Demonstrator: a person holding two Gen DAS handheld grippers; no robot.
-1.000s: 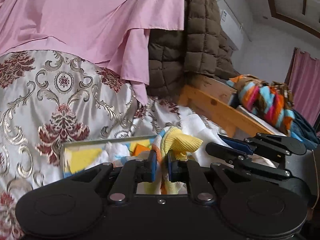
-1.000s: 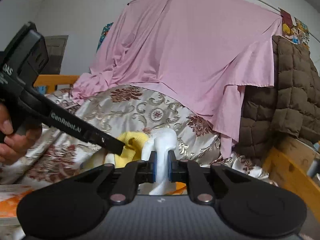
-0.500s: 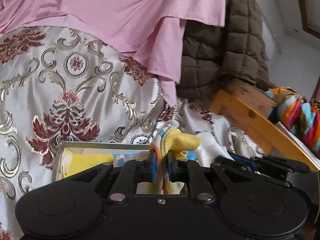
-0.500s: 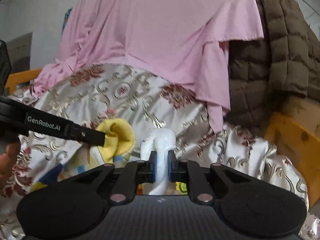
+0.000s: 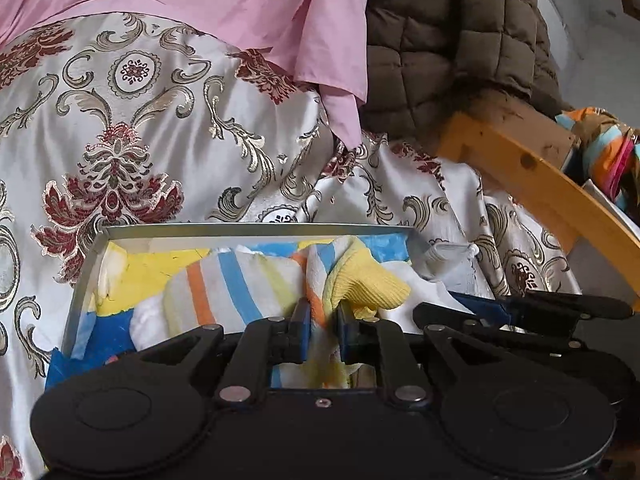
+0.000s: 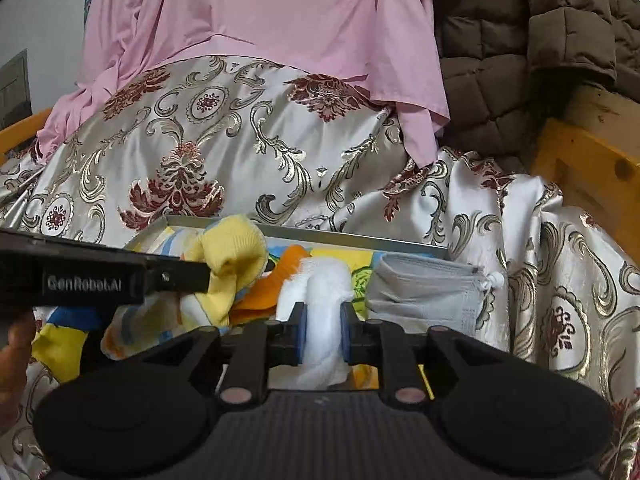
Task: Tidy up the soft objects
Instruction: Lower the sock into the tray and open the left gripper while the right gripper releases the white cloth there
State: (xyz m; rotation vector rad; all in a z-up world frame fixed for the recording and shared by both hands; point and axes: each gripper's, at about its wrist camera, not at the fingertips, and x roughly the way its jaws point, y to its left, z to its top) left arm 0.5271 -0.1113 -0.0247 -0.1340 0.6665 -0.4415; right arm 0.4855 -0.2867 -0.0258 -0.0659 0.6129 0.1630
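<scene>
Both grippers dropped over tray (image 5: 256, 230); grey pouch (image 6: 420, 288) (right view only).

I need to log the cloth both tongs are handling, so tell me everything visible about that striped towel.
The striped towel looks like soft white terry with orange, blue and pale yellow stripes and a ribbed yellow corner. It lies crumpled in the shallow metal tray, one end bunched between the left tongs, a white fold between the right tongs. Both have just been opening.
</scene>
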